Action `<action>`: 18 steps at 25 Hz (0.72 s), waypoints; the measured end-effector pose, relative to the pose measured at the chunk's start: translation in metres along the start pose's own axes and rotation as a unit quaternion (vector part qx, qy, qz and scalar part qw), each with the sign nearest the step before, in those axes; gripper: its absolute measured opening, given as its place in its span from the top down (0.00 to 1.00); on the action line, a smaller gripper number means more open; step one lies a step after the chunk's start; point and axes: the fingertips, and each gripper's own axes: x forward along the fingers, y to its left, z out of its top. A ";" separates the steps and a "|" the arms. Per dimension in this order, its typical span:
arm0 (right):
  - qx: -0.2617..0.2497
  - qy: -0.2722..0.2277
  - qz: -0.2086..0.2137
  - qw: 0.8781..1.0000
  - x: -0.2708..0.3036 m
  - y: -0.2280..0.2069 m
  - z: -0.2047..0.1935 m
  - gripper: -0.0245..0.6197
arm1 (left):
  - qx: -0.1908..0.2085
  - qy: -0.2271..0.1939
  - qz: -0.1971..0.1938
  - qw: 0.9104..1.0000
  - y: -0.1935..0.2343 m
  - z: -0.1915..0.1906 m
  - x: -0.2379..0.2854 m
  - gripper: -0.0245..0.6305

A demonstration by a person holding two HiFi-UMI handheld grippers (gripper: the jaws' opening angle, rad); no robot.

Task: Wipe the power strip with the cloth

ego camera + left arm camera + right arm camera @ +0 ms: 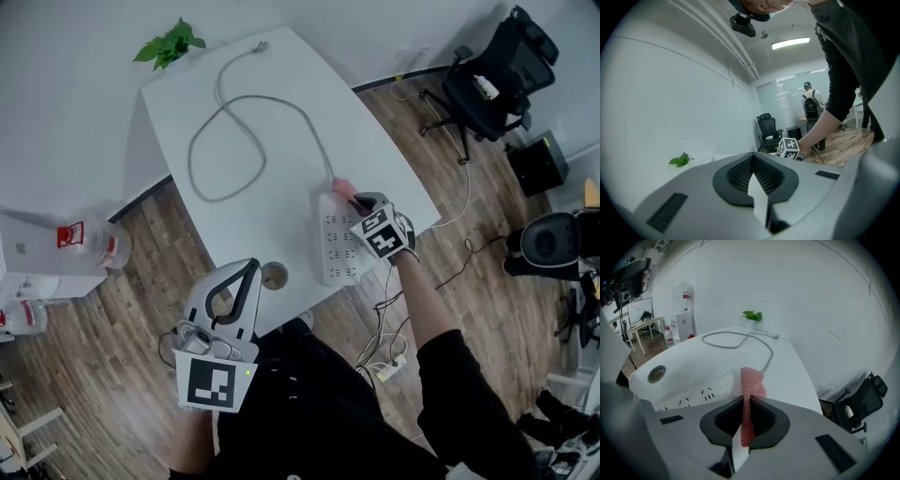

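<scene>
The right gripper (746, 401) has its 2 jaws pressed together on a narrow fold of the pink cloth (751, 380), most of which sticks out past the tips as a small bunched flap. It hovers at the cord end of the white power strip (339, 246), which lies flat near the table's (375, 159) near edge, its grey cord (246, 131) looping away across the top. The left gripper (246, 272) hangs by the person's body at the table edge, jaws closed with nothing between them, well apart from the strip.

The main risk, as I judge it, is that the strip is unheld. A wiping stroke dragged along it could slide it, turn it, or nudge it toward the edge, since only its own weight and the cord resist. Steadying it with the left gripper would help.

A 2nd risk is the thin grip on the cloth: friction against the socket face could tug the fold out of the jaws, or the loose flap could fold under so that hard jaw tips scrape plastic instead. Pressing too steeply would invite that.
</scene>
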 end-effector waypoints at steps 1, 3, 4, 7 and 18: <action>0.001 0.004 0.006 1.000 0.002 0.002 -0.002 0.89 | 0.000 0.000 0.000 1.000 0.000 -0.001 0.000 0.95; 0.011 0.003 0.013 1.000 0.004 0.006 -0.004 0.89 | 0.002 0.000 0.000 1.000 0.001 -0.001 -0.001 0.95; 0.019 0.000 0.017 1.000 0.004 0.008 -0.004 0.89 | 0.002 0.001 0.000 1.000 0.001 -0.002 -0.001 0.95; 0.016 -0.007 0.024 1.000 0.003 0.009 0.001 0.89 | 0.002 0.000 -0.003 1.000 0.001 -0.001 0.001 0.95; 0.036 -0.002 0.033 0.999 -0.004 0.017 -0.011 0.89 | 0.003 -0.007 -0.019 1.000 -0.003 0.004 0.007 0.95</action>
